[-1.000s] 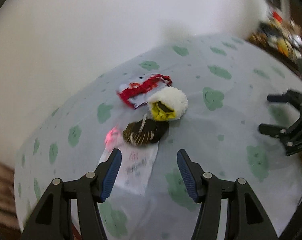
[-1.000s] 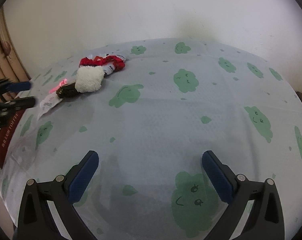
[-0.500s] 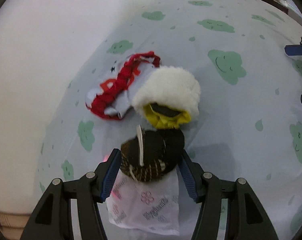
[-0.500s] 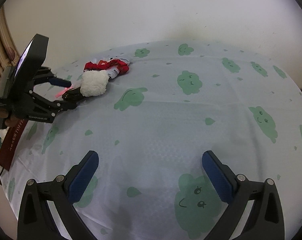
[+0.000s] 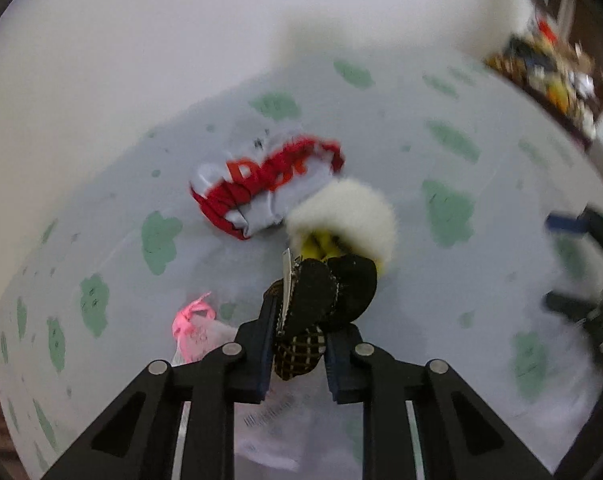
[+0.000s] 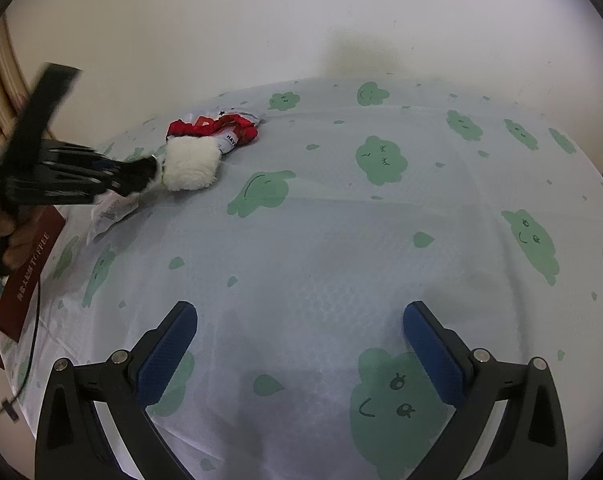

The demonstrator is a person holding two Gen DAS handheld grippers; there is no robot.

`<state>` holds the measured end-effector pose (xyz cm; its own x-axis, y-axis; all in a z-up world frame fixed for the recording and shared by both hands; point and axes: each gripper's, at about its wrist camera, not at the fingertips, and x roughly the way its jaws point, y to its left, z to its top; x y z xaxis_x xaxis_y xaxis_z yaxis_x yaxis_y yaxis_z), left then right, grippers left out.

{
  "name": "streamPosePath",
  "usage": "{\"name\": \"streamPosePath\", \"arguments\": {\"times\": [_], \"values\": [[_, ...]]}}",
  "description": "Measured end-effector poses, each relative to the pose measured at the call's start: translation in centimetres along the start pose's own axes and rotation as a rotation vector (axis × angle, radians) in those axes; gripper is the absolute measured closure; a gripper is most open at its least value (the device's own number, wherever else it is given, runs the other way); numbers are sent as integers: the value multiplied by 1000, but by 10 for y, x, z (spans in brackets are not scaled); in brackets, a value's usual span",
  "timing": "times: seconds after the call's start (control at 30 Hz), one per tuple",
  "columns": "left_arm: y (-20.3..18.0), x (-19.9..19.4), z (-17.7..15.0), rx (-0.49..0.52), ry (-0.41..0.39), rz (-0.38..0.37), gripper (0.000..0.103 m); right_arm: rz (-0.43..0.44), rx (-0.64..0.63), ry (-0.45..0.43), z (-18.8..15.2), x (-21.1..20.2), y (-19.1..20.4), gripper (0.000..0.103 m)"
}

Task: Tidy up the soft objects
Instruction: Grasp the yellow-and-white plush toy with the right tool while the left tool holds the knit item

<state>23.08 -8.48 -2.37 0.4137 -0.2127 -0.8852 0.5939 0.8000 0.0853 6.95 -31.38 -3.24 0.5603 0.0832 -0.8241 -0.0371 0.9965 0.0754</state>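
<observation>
Left tool [image 5: 297, 354]: jaws have just been closing and now pinch the dark brown checked sock [image 5: 313, 304], where 1 second ago they stood wide, short of it. The sock appears lifted clear of the clear plastic packet [image 5: 205, 334] at 8 o'clock below it, so the first pick-up seems under way. Right tool [image 6: 299, 350]: jaws wide, empty, hovering over the cloud-print sheet [image 6: 341, 240], well apart from the pile.

Count: 1 dark sock, held; 1 white fluffy sock with yellow lining [image 5: 345, 216] at 1 o'clock of it; 1 red-and-grey garment [image 5: 261, 184] at 11 o'clock; 1 packet; 2 tools.
</observation>
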Motion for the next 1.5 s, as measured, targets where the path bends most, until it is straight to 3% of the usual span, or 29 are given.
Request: {"name": "streamPosePath", "arguments": {"times": [0.2,0.33,0.47,0.6,0.67,0.83,1.2,1.27,1.3,1.33,1.37,1.5], "values": [[-25,-75,-44,-243,-140,-44,81,-6,-6,11,1,3,1,0],[-37,-93,-84,-361,-153,-74,80,-14,-14,10,1,3,1,0],[-49,-112,-127,-425,-166,-26,80,-26,-22,3,0,2,4,0],[-46,-127,-161,-534,-189,-58,79,-99,-39,-20,1,-2,11,0],[-42,-131,-173,-585,-200,-64,79,-40,-48,-27,8,-2,21,0],[-41,-135,-191,-614,-204,-40,79,66,-70,-29,41,17,59,0],[-55,-135,-191,-535,-233,-30,77,48,-65,11,98,87,95,2],[-54,-133,-191,-535,-226,-37,77,69,-45,22,104,95,92,10],[-53,-132,-191,-539,-225,-41,77,77,-45,27,106,98,93,24],[-53,-132,-191,-542,-224,-48,77,77,-53,37,108,102,93,46],[-52,-132,-192,-545,-223,-50,77,84,-61,65,108,109,94,55],[-48,-134,-194,-568,-225,-59,77,102,-107,45,100,99,100,56]]}}
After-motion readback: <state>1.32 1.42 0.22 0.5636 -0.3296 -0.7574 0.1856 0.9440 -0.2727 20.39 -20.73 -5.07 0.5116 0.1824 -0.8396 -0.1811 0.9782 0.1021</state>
